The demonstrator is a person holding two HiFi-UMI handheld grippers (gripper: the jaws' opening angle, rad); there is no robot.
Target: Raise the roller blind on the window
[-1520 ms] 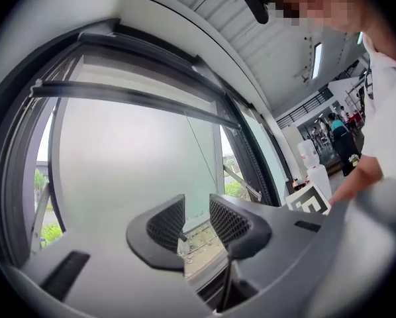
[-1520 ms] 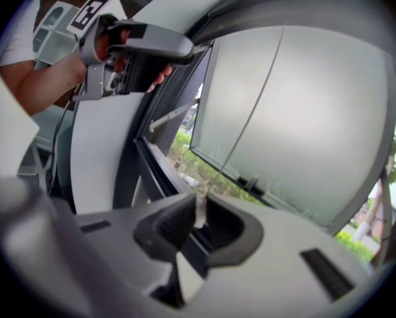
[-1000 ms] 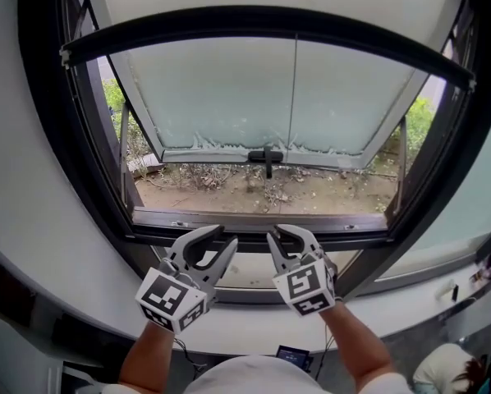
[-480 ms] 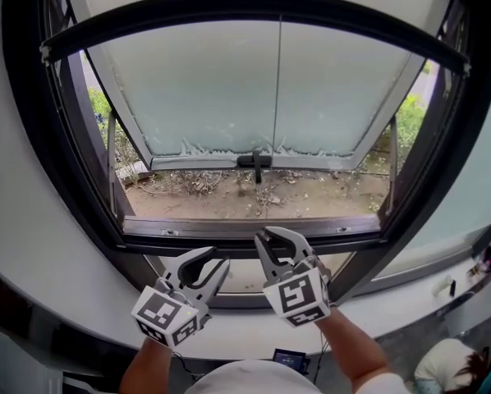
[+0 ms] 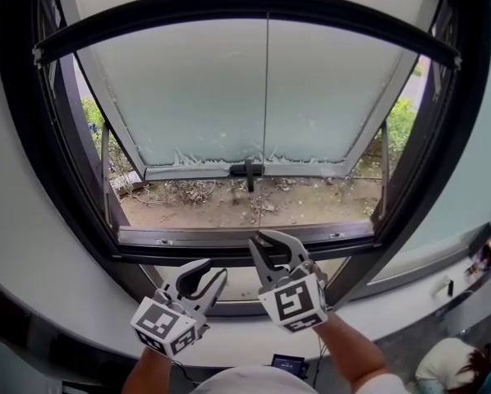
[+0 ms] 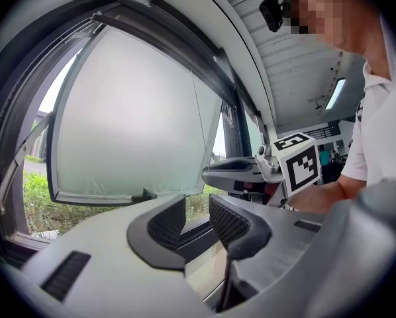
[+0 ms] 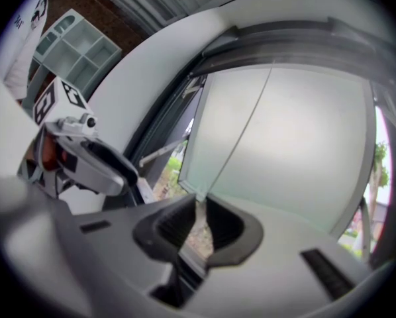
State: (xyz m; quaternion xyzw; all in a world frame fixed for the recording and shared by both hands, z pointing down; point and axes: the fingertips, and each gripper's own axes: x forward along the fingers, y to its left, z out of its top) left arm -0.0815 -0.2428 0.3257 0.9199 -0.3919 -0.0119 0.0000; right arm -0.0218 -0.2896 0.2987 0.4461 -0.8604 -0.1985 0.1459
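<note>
The roller blind's dark bottom bar [image 5: 245,8] hangs high across the window, with pale fabric above it. Its thin cord [image 5: 267,121] drops straight down the middle to my right gripper [image 5: 268,249]. In the right gripper view the cord [image 7: 234,144] runs in between the fingertips of that gripper [image 7: 199,207]. Its jaws stand a narrow gap apart, wider than the cord. My left gripper [image 5: 211,271] is lower and to the left, over the sill. It is open with nothing between its jaws [image 6: 197,207].
Behind the cord a frosted sash [image 5: 188,97] is tilted outward, with a black handle [image 5: 247,169] at its lower edge. Bare ground and shrubs lie outside. A white sill [image 5: 65,286] runs below the dark frame. Another person sits at the lower right [image 5: 447,368].
My left gripper has sunk toward the sill while my right gripper has risen a little beside the cord. Neither gripper's jaws have changed.
</note>
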